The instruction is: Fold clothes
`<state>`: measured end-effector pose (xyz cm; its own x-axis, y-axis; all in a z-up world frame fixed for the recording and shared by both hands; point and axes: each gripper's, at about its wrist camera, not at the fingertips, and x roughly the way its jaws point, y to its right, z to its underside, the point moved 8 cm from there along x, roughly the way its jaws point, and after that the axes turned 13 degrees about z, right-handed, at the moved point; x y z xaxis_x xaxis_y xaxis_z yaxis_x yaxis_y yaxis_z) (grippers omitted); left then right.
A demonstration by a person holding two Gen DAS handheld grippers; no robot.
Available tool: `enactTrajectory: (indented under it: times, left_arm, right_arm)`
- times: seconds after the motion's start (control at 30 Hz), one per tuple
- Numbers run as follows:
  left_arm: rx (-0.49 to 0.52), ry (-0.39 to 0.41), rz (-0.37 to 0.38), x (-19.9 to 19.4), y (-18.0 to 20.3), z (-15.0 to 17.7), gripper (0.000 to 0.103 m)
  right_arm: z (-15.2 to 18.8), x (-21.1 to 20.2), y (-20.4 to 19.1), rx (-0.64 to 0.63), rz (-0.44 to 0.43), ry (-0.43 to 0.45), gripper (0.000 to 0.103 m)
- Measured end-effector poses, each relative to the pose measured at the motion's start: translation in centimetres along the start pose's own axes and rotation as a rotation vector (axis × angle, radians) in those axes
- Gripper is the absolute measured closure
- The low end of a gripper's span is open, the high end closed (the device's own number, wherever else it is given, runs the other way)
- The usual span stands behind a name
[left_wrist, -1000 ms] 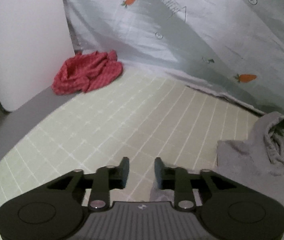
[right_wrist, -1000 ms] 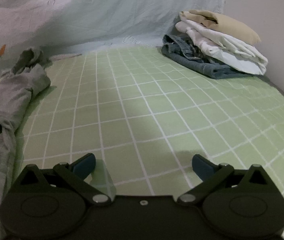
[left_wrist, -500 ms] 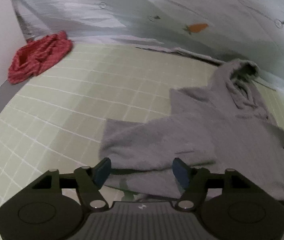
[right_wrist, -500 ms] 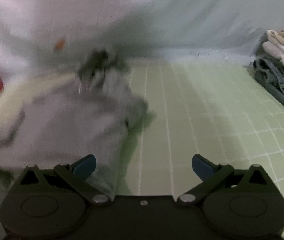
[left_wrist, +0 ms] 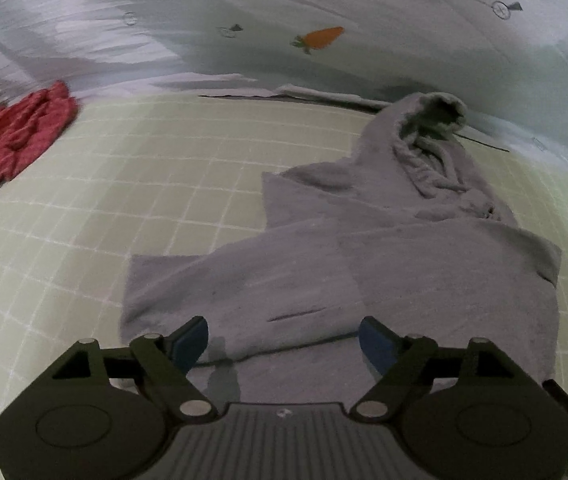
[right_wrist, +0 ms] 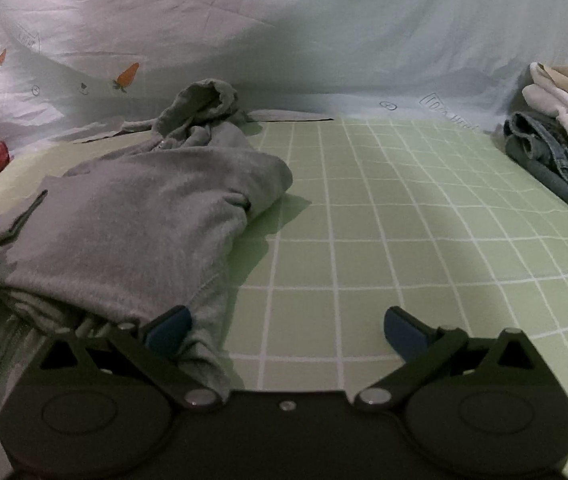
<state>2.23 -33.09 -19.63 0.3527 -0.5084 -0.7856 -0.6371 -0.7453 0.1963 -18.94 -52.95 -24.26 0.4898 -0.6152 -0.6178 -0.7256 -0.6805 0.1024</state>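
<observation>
Flanking the grey hoodie [left_wrist: 364,264] — red garment [left_wrist: 16,136], folded stack [right_wrist: 564,136].

Ahead of the left gripper [left_wrist: 284,338], whose jaws are opening, the grey hoodie [left_wrist: 364,264] fills the space between and beyond the fingers. To their left, bare green checked sheet [left_wrist: 124,184] runs clear up to the red garment [left_wrist: 16,136]. The right gripper [right_wrist: 286,328] stands wide: hoodie cloth lies at its left finger, open sheet ahead and rightward until the stacked clothes [right_wrist: 556,132].
</observation>
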Motion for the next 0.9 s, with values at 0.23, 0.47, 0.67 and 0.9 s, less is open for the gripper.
enactTrajectory:
  times: [0.23, 0.47, 0.67, 0.9]
  left_arm:
    - [0.002, -0.018, -0.018, 2.2, 0.5, 0.2, 0.019]
    - [-0.089, 0.04, -0.018, 0.9, -1.0, -0.7, 0.093]
    - [-0.095, 0.111, 0.0, -2.2, -0.2, -2.1, 0.094]
    - [-0.01, 0.164, 0.066, -4.9, 3.9, -2.8, 0.094]
  right_arm:
    - [0.1, 0.0, 0.1, 0.001, -0.005, 0.003, 0.0]
    - [0.1, 0.0, 0.2, 0.002, -0.007, 0.003, 0.0]
    - [0.1, 0.0, 0.1, 0.003, -0.007, 0.003, 0.0]
    - [0.1, 0.0, 0.1, 0.004, -0.007, 0.004, 0.0]
